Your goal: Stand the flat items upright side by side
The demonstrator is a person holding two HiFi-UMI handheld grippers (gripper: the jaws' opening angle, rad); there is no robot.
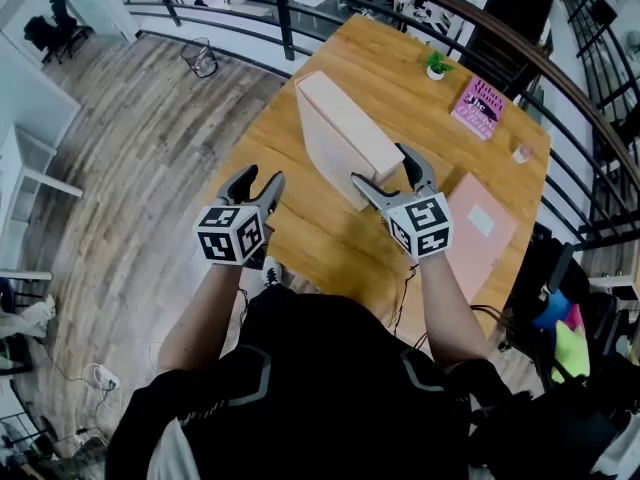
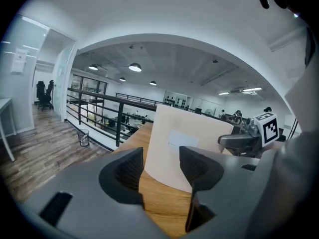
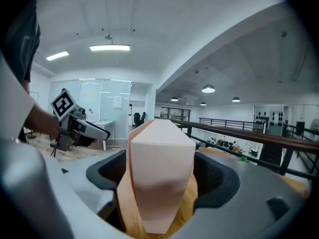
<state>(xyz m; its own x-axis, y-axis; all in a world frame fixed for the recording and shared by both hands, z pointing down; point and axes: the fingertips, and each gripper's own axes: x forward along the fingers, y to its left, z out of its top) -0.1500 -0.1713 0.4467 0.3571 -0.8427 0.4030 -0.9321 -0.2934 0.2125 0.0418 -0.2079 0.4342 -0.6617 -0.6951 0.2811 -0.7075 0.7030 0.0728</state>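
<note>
- A tall pink box (image 1: 335,133) is seen standing upright on its long edge near the middle of the wooden desk (image 1: 320,240).
- The near end of the box is straddled by the right gripper (image 1: 382,166), which is held at the desk's near side.
- In the right gripper view, the box (image 3: 157,173) is framed between the two jaws of the right gripper (image 3: 159,179). The jaws are spread wide, and a narrow gap is seen on at least one side, so the box is not squeezed.
- The left gripper (image 1: 263,178) is held to the left of the box, apart from it and near the desk's left edge.
- In the left gripper view, the jaws of the left gripper (image 2: 162,169) are parted with nothing between them. The broad face of the box (image 2: 184,143) is seen beyond them.
- A flat pink packet (image 1: 478,230) is seen lying on the desk to the right of the box, just past the right gripper.
- A pink book (image 1: 477,102) is laid flat further to the right of the box, towards the far edge.
- A small potted plant (image 1: 436,64) is placed beyond the box, near the book.
- A dark railing (image 1: 290,8) is seen behind the box, past the desk's far side.
</note>
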